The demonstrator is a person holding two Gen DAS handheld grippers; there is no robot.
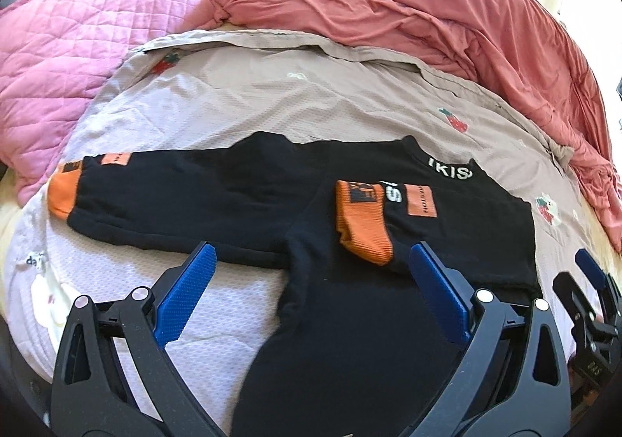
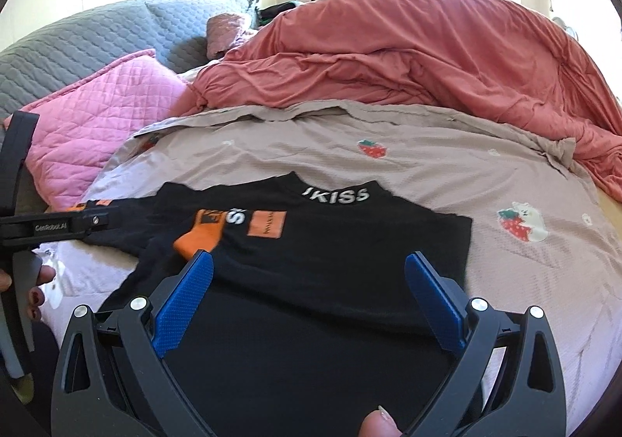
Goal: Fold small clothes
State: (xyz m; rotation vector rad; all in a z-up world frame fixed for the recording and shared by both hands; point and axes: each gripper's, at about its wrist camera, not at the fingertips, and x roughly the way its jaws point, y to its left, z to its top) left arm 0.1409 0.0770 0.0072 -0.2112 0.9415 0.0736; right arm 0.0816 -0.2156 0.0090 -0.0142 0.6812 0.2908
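So the fold was only partly done. On the left, one sleeve (image 1: 155,196) of the black top (image 2: 311,262) lay stretched out flat, not folded yet. The other sleeve (image 1: 361,227) was already folded in, its orange cuff resting on the chest. The top lay flat on the strawberry sheet (image 2: 388,134). The left gripper (image 1: 311,281) and the right gripper (image 2: 311,281) were both wide apart, holding nothing. The pink pillow (image 1: 77,29) sat near the left sleeve; the red blanket (image 2: 427,48) was far back, leaving bare sheet around.
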